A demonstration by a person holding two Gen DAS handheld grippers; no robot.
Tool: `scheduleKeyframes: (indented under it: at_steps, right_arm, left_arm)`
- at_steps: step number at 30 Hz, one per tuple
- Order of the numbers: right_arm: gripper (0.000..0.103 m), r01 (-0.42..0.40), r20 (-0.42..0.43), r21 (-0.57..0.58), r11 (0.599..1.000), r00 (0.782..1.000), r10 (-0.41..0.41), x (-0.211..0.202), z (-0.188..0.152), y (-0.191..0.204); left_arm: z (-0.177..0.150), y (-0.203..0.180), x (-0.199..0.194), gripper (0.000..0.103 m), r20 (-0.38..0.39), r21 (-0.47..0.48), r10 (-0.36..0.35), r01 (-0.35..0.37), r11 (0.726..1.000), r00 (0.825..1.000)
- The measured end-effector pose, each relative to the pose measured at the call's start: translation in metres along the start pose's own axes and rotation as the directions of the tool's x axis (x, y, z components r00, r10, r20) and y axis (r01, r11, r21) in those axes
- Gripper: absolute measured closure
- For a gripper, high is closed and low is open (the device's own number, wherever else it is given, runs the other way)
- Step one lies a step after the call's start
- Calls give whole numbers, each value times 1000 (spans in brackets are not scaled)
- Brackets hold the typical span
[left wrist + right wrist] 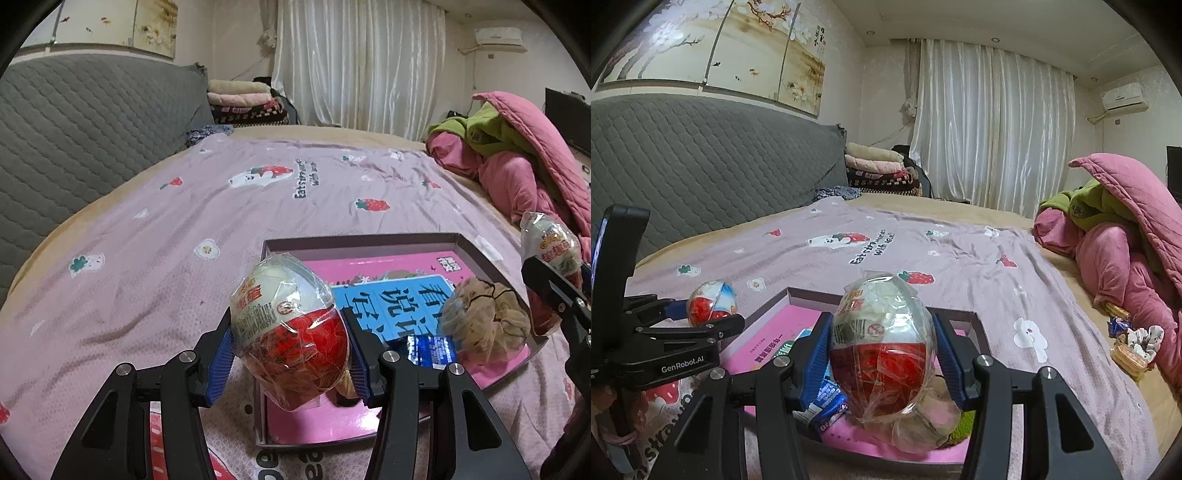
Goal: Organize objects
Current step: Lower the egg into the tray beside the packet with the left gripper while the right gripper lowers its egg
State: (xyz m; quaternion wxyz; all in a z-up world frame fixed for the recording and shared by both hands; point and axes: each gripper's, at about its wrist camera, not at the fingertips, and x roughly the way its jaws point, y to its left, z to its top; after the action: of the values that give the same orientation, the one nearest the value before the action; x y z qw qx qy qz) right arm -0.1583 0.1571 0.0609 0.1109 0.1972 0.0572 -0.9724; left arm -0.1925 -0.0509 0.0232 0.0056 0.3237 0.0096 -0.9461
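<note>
Soft indoor light, fisheye-warped edges

Left wrist view: close above the shallow box (pixel 458 242), facing down its fingers (pixel 221 360) across the bed toward the curtain (pixel 354 62). Right wrist view: same heading, just right of the box (pixel 979 328), slightly flatter. Shared: box, bed, curtain, each other's gripper.

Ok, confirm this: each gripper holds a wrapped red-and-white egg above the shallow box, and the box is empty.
Not empty. Each gripper, left and right, does hold a wrapped egg, but the left wrist view shows the box holding a pink book, a blue packet and a bagged item.
</note>
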Motion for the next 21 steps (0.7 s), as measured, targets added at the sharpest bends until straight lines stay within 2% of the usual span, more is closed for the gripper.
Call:
scheduleKeyframes:
  at_steps: [6, 21]
  right_arm:
    - [49, -4, -16, 4, 1000, 1000, 4, 3, -3, -2]
    - [49, -41, -150, -12, 999, 988, 39, 33, -23, 7]
  left_arm:
    - [-3, -2, 6, 48, -20, 10, 6, -5, 1000, 1000]
    - [-10, 2, 24, 48, -75, 17, 30, -29, 999, 997]
